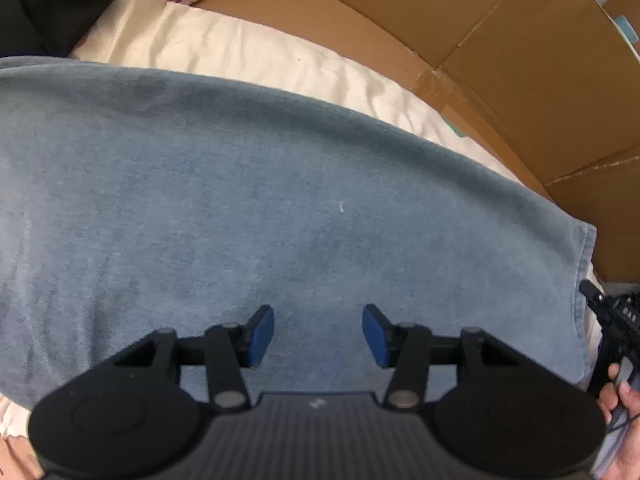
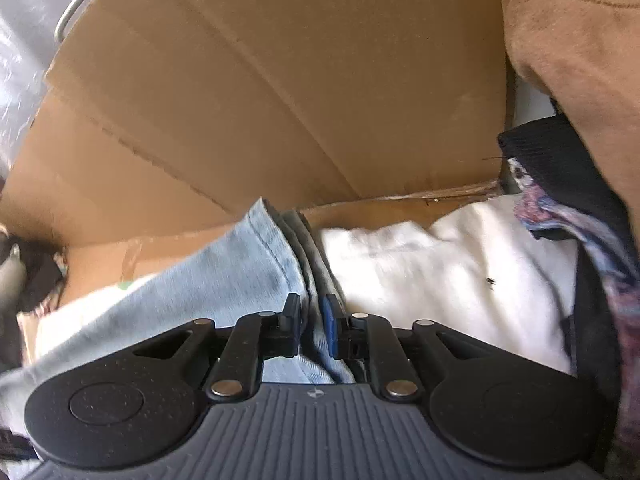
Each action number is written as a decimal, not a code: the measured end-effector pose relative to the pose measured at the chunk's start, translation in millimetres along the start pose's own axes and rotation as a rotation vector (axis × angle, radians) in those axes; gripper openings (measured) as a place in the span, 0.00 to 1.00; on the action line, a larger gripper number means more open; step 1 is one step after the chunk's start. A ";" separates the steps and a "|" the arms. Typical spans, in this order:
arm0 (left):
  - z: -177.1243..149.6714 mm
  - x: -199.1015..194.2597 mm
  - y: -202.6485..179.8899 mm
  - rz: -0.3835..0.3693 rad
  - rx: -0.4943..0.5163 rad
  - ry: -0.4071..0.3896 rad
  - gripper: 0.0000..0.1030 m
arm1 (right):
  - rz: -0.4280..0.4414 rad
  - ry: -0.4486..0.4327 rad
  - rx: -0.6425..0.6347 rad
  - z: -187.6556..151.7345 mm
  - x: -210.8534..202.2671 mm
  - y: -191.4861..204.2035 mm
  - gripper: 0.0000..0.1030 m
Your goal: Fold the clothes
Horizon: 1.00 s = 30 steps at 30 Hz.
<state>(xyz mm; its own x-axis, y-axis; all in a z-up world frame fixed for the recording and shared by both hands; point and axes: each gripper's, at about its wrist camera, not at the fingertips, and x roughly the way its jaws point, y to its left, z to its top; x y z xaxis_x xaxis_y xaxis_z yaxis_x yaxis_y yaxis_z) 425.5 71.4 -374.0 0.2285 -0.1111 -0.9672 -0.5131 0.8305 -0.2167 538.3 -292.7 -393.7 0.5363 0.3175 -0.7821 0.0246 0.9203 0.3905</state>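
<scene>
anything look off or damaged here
Nothing is spilled. The cardboard behind the white sheet is torn and frayed along its creases. The blue garment lies flat under the open left hand-held gripper; the right hand-held gripper pinches its bunched hem.

A flattened brown corrugated cardboard sheet (image 1: 520,60) is standing up behind the work area, its creases and torn fold lines showing. A rumpled white bedsheet (image 1: 240,48) is lying in front of it, touching its lower edge. At the right edge of the right wrist view, a tan fleece fabric (image 2: 580,40) is hanging.
</scene>
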 end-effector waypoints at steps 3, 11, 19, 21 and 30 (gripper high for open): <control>-2.3 -1.3 1.0 0.004 0.000 0.001 0.51 | -0.011 0.027 -0.034 -5.3 -5.7 1.1 0.21; -6.8 -2.4 -2.2 0.007 0.009 0.002 0.52 | -0.079 0.068 -0.146 -26.5 -18.4 6.9 0.43; -13.0 -1.4 -3.4 0.015 0.022 0.014 0.52 | -0.027 0.049 -0.091 -26.8 -20.4 -2.7 0.33; -13.3 -1.9 -2.7 0.017 0.022 0.012 0.52 | -0.004 0.030 -0.091 -24.5 -23.1 -4.8 0.33; -9.8 3.4 -2.6 0.017 0.018 0.020 0.52 | 0.015 -0.005 -0.164 -12.5 -13.2 5.3 0.35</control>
<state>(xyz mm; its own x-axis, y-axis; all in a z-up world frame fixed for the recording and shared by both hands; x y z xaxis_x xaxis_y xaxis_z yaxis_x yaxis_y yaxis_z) 419.5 63.5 -378.0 0.2029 -0.1075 -0.9733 -0.5022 0.8419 -0.1976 520.8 -289.1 -387.4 0.5398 0.3307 -0.7741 -0.1210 0.9405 0.3174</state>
